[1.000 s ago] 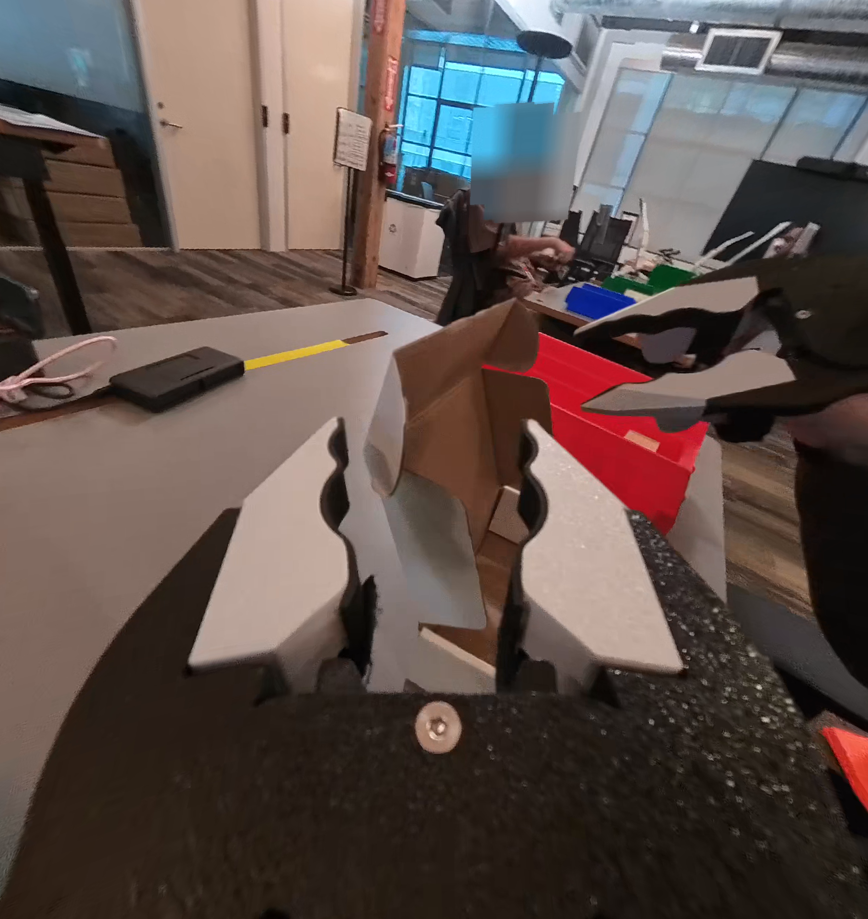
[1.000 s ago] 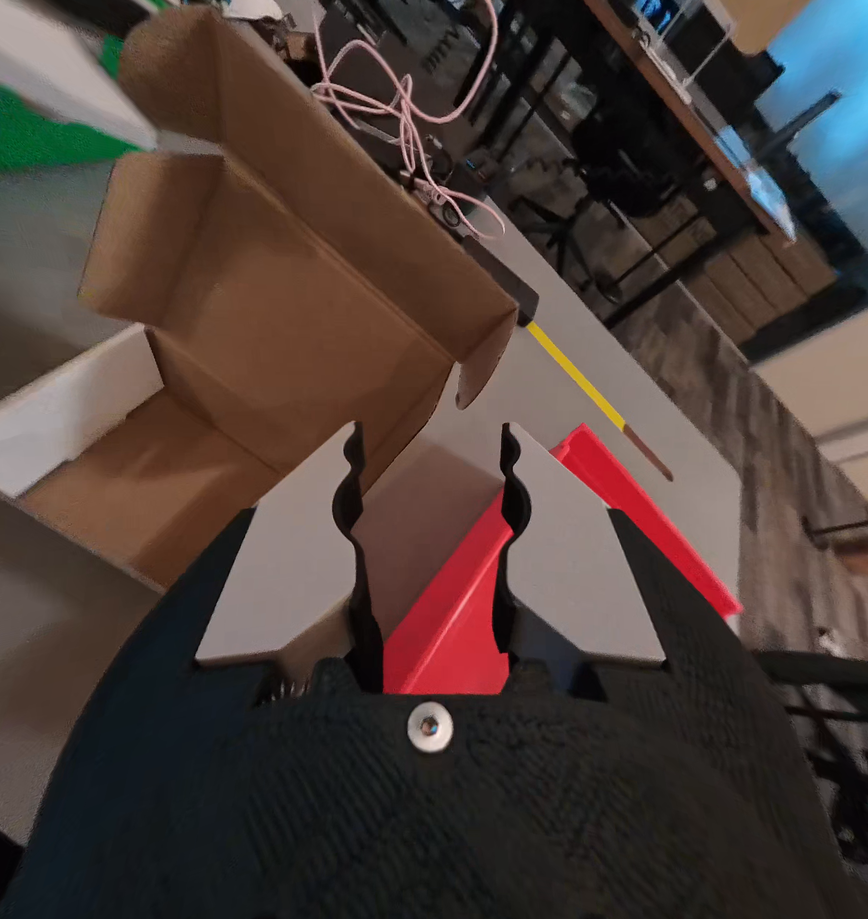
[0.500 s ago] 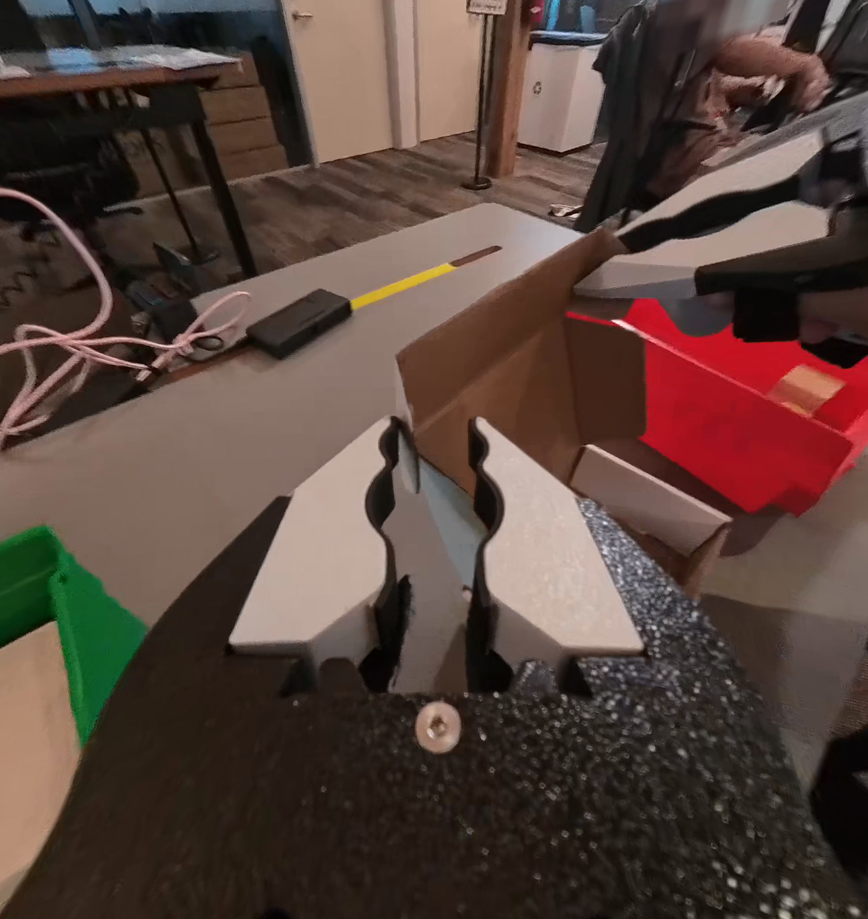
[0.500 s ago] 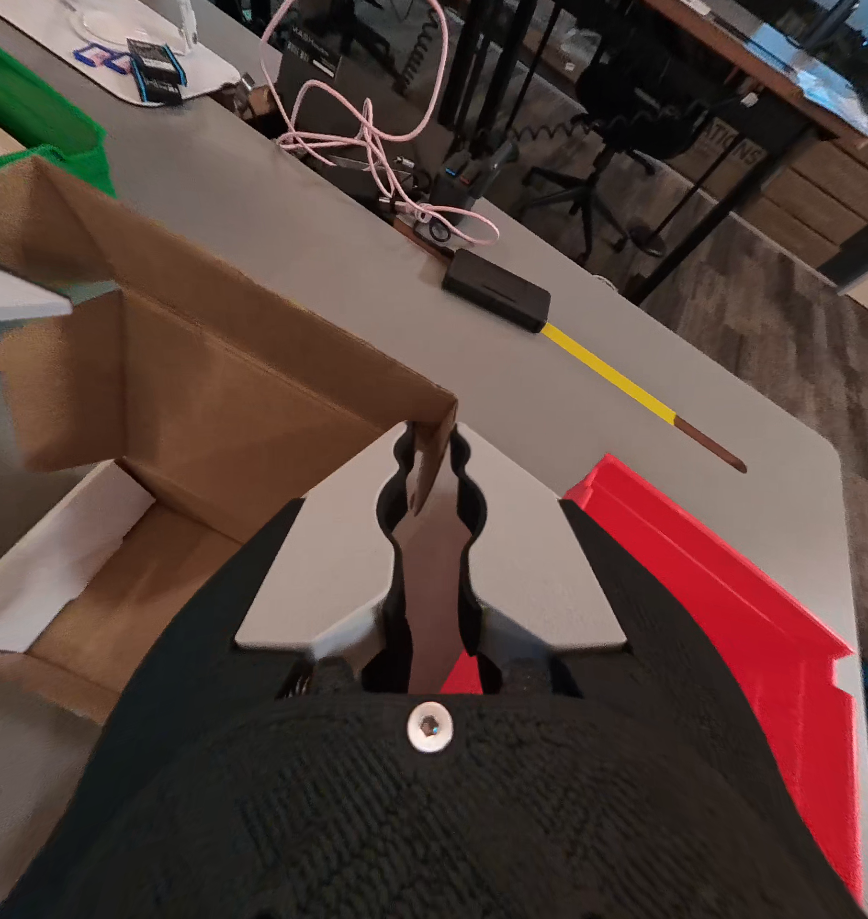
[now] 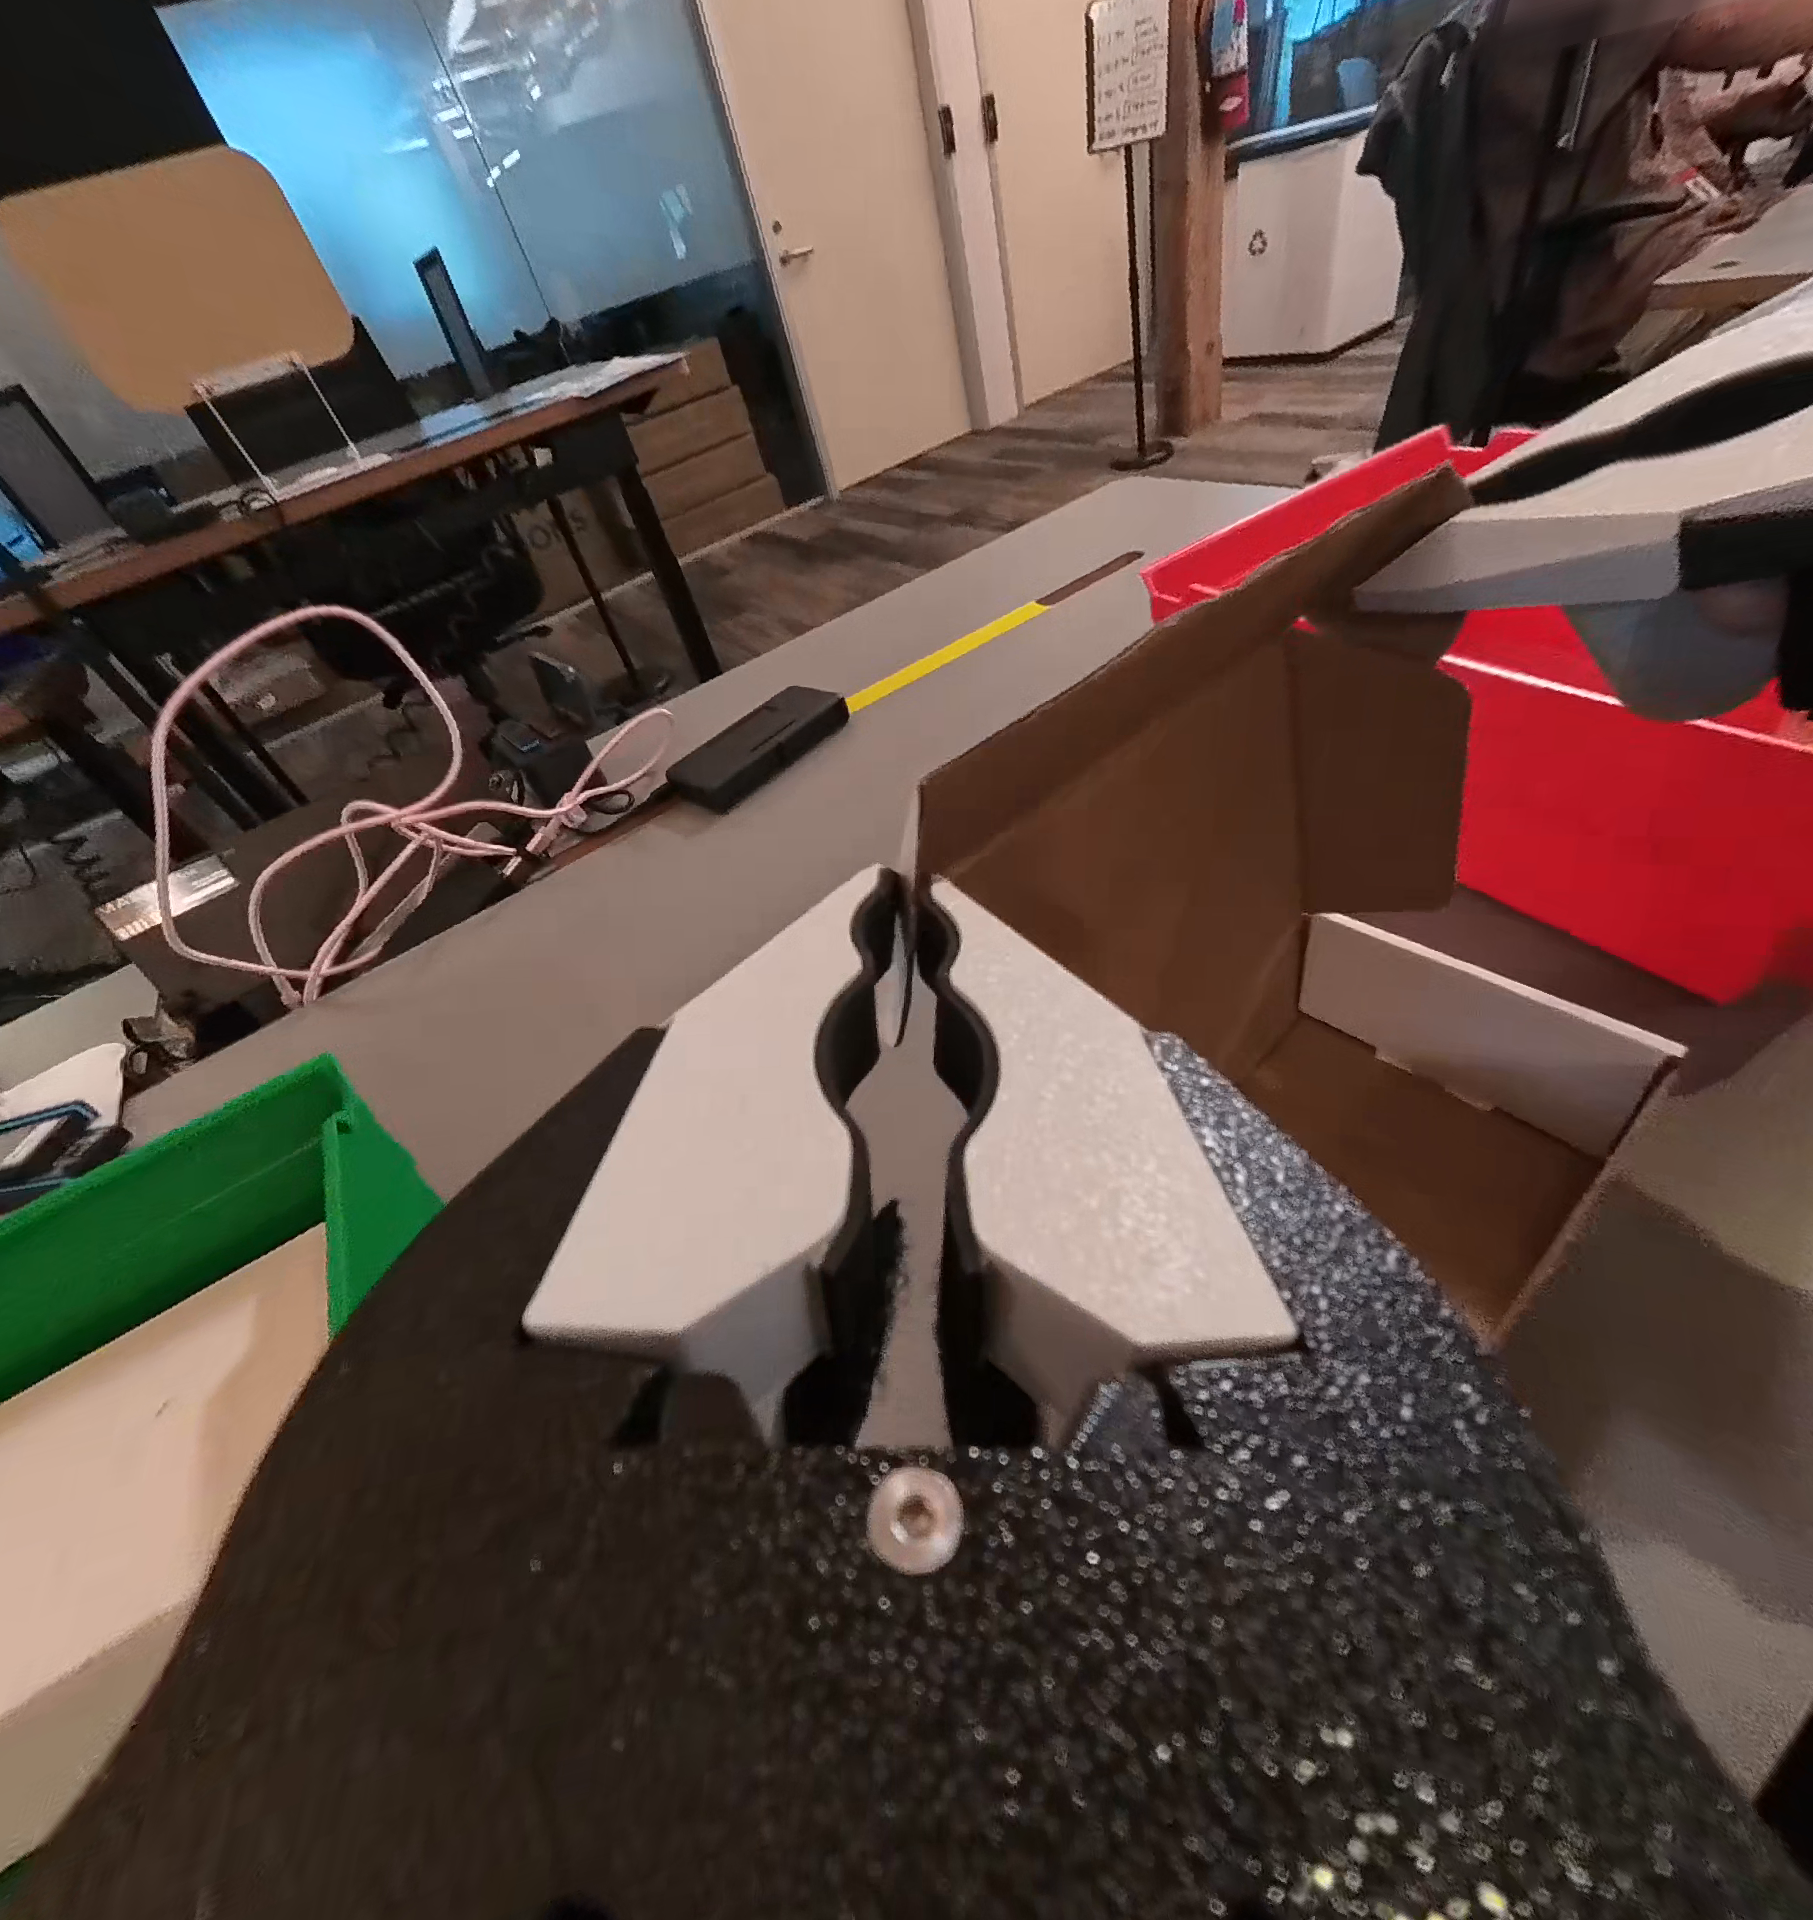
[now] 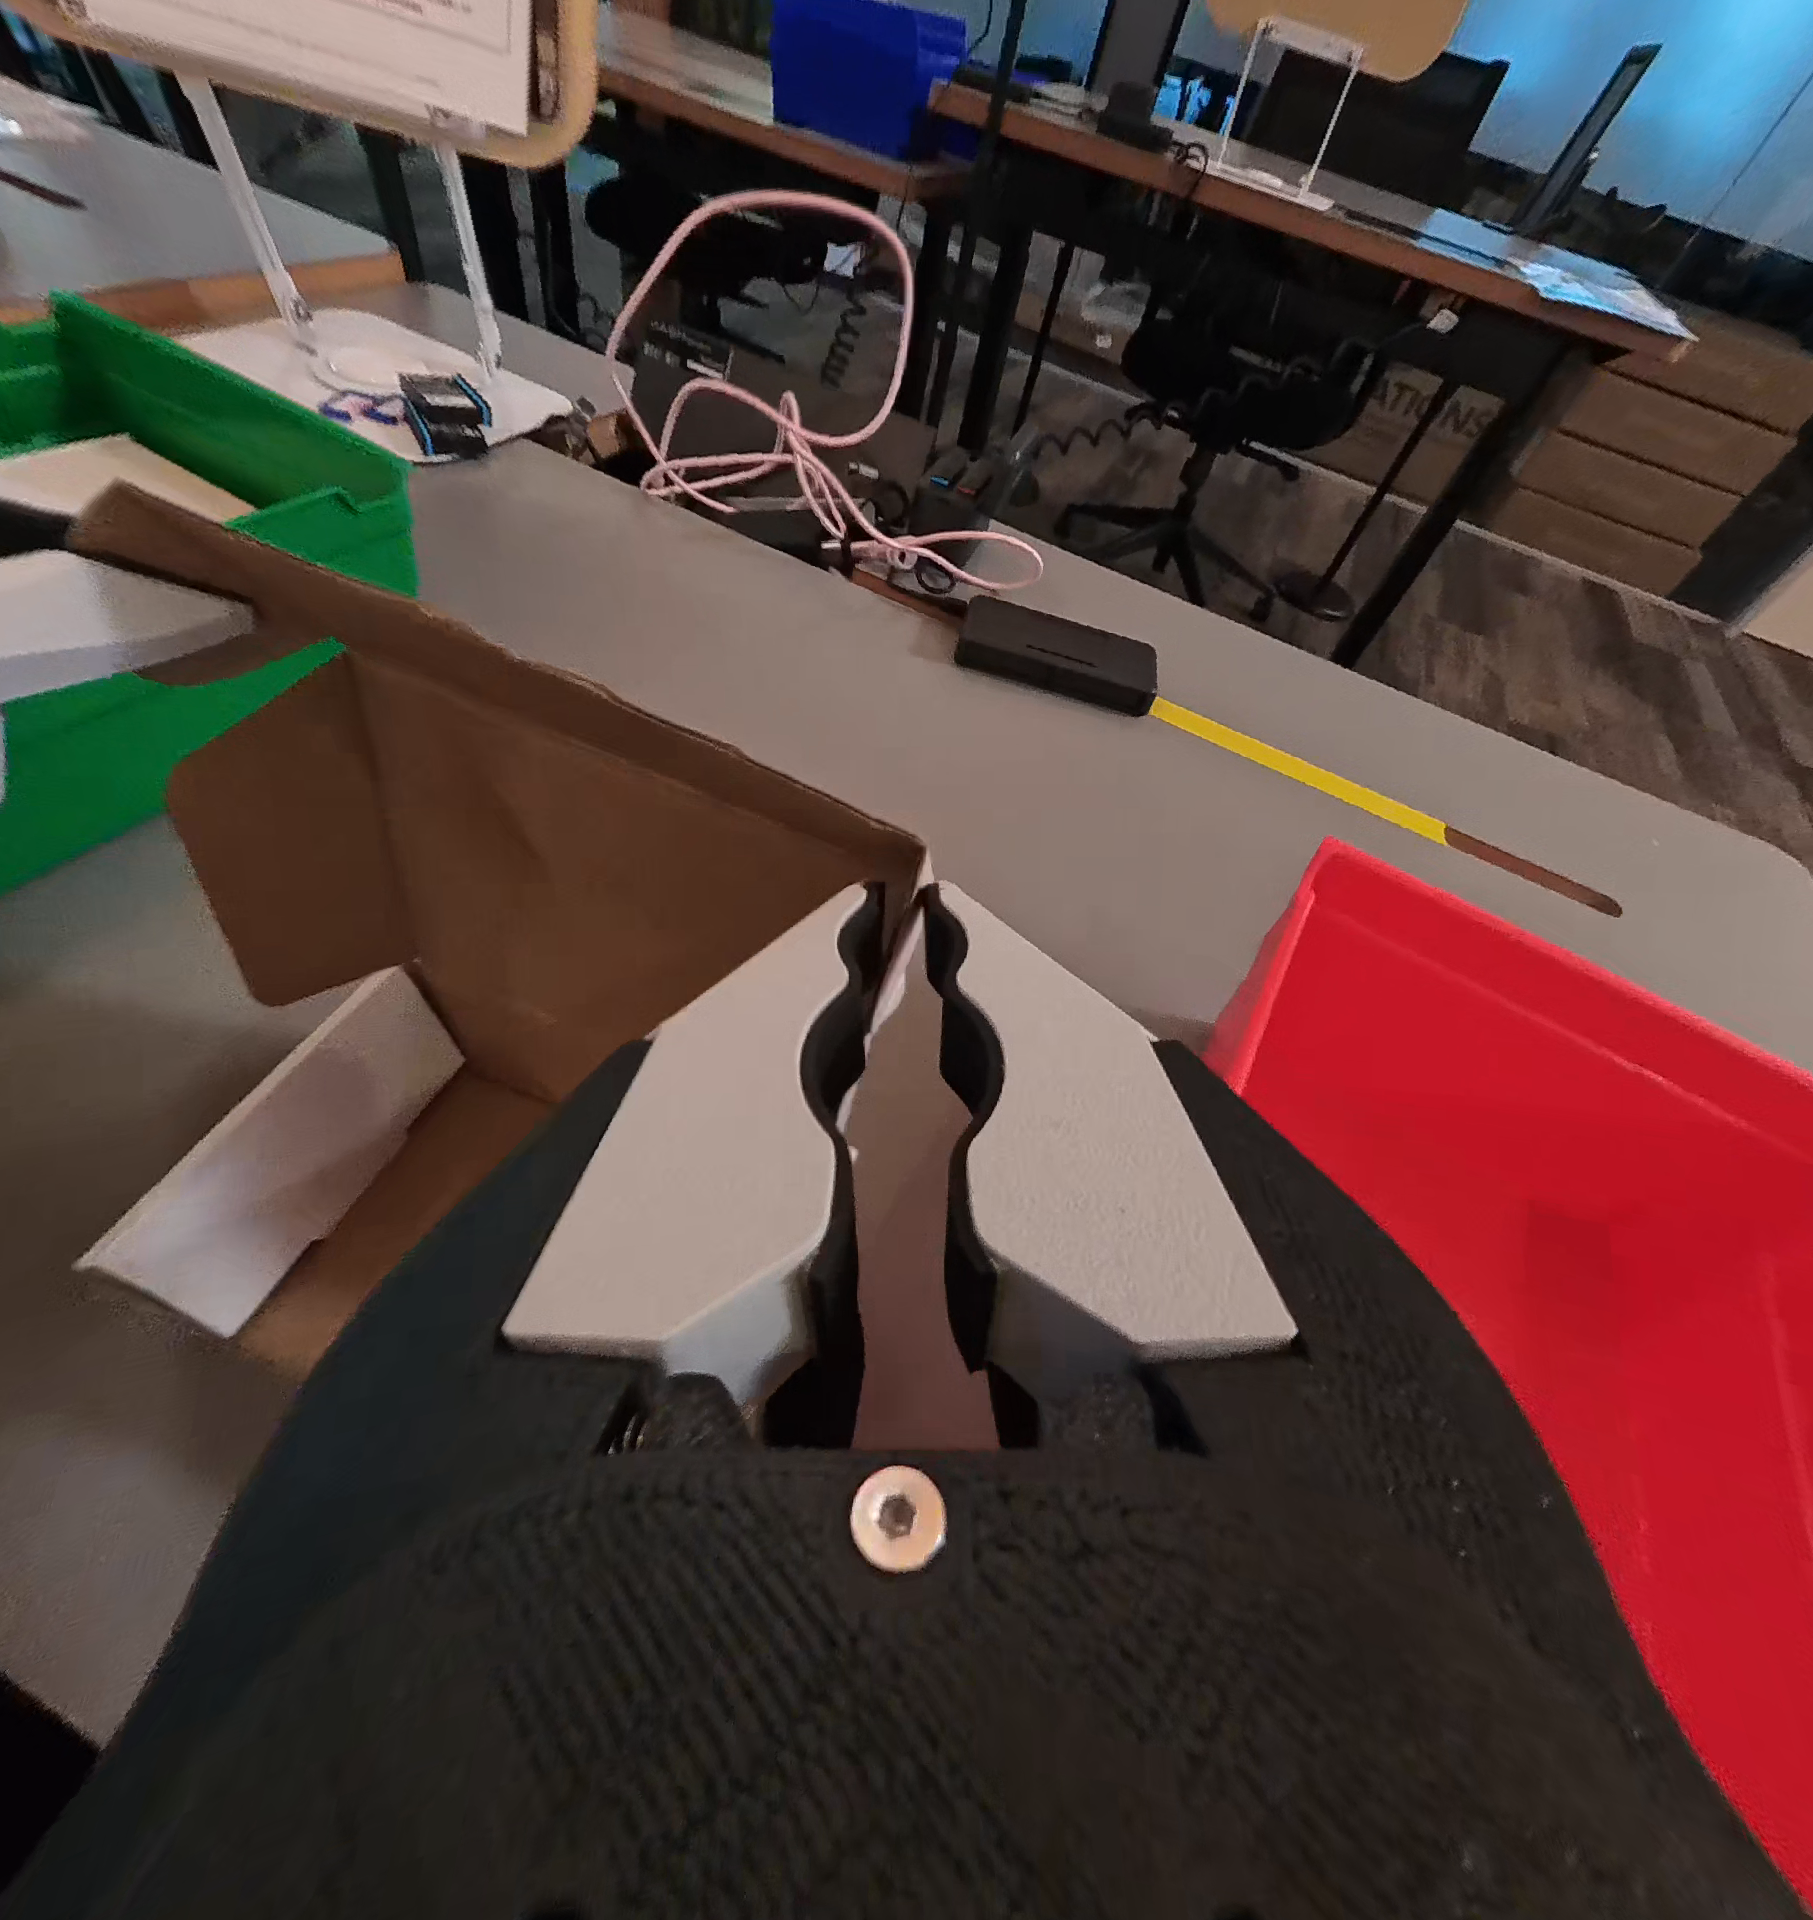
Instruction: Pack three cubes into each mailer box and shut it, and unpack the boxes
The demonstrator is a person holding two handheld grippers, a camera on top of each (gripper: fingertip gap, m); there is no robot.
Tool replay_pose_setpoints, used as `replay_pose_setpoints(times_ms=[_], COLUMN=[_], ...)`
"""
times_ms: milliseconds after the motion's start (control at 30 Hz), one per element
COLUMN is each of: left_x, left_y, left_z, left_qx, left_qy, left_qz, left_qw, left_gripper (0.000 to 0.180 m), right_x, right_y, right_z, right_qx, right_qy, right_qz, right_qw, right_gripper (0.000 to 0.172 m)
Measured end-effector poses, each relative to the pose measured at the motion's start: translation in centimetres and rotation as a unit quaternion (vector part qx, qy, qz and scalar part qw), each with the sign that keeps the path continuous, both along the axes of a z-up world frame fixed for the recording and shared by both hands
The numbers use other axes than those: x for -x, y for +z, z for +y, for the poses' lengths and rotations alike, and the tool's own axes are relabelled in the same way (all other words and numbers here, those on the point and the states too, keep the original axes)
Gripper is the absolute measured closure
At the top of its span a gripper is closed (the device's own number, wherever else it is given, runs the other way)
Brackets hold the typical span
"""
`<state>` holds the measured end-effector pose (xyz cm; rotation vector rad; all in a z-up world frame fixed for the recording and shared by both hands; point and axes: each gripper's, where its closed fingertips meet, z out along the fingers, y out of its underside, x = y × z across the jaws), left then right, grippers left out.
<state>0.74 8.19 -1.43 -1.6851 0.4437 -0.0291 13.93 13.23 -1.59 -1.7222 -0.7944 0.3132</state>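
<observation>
Grey table | brown corrugated mailer box lid pinched | both tools

The left gripper is looked along from just behind, close up, toward the red bin. The right gripper is likewise viewed, toward the green bin. The open mailer box is shared.
</observation>
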Motion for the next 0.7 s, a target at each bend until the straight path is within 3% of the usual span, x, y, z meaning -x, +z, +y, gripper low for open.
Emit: replay_pose_setpoints(times_ms=[267,500,700], left_x=[-0.9,-1.8,-1.0], left_y=[-0.2,-0.2,0.0], left_z=[-3.1,-5.0,-3.4], left_qx=[-0.007,0.000,0.012], left_qy=[-0.001,-0.047,-0.056], left_qz=[0.039,-0.062,-0.108], left_qw=[0.999,0.997,0.992], left_gripper=[0.180,0.175,0.171], right_x=[-1.1,-1.5,-0.6], right_y=[-0.3,-0.3,-0.1], right_z=[-3.5,-5.2,-4.5], right_qx=[-0.002,0.006,0.028], right_qy=[0.021,0.030,0.049], right_qz=[0.024,0.029,0.069], right_qw=[0.999,0.999,0.996], right_gripper=[0.166,0.164,0.159])
